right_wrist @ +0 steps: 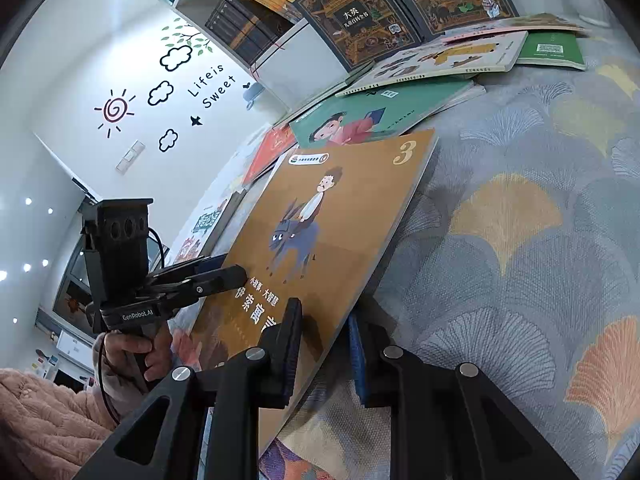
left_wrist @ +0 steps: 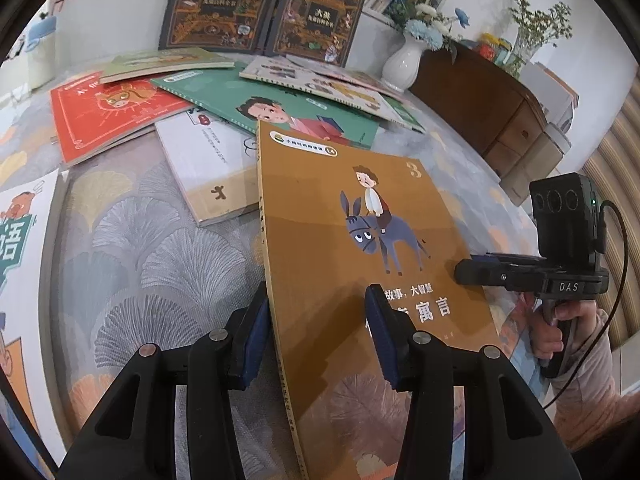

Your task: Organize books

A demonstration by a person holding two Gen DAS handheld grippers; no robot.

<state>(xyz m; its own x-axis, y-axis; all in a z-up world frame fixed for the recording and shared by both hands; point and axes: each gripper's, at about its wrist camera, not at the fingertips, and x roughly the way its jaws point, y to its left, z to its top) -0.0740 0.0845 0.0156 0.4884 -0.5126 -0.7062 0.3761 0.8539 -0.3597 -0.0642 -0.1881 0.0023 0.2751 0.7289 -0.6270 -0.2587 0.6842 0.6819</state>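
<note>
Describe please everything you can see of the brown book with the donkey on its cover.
The brown book is a thin paperback. Its cover shows a boy riding a grey donkey, a yellow 3 in one corner and a green-white badge. It is tilted, lifted off the patterned cloth. The left hand-held gripper holds its spine edge, the right hand-held gripper its opposite edge.

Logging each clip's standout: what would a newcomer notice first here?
The brown book with a boy on a donkey fills the middle, lifted at a slant over the patterned cloth, with the left gripper and the right gripper on its near edge. Behind it, loose books lie scattered before two dark volumes standing upright.
</note>
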